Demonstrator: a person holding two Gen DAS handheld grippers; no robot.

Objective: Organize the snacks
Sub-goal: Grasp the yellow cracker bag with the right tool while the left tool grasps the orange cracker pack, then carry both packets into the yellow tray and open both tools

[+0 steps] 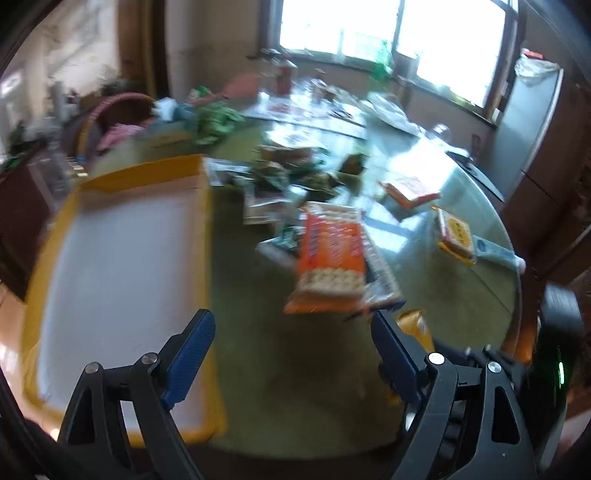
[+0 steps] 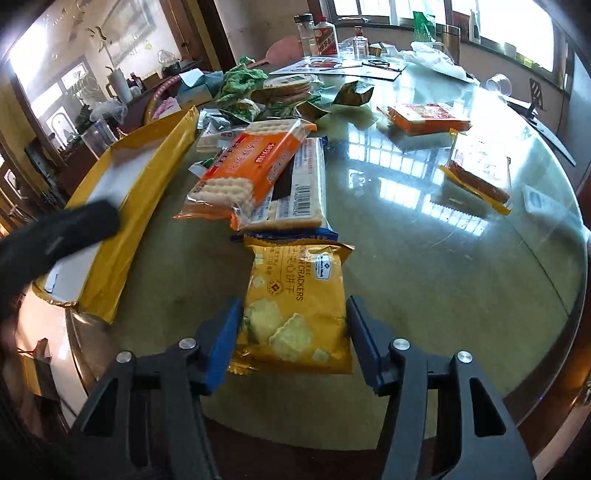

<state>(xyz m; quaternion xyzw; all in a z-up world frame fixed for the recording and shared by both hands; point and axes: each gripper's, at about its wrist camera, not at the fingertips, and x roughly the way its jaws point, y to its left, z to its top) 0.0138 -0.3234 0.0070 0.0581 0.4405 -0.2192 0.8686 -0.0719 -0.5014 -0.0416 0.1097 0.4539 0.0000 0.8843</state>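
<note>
A yellow cracker packet (image 2: 295, 306) lies on the glass table between the fingers of my right gripper (image 2: 291, 343); the pads touch or nearly touch its two sides. Beyond it an orange cracker pack (image 2: 247, 166) rests on a blue-edged cracker pack (image 2: 303, 192). A yellow box with a white inside (image 2: 147, 184) stands at the left. My left gripper (image 1: 291, 354) is open and empty, above the table between the box (image 1: 122, 269) and the orange pack (image 1: 332, 251). The view is blurred.
Two orange snack packs (image 2: 424, 118) (image 2: 480, 173) lie at the right of the round glass table (image 2: 443, 295). Green wrappers and small packets (image 2: 280, 99) are piled at the middle. Bottles (image 2: 325, 35) stand at the far edge. The left gripper's dark body (image 2: 55, 236) shows over the box.
</note>
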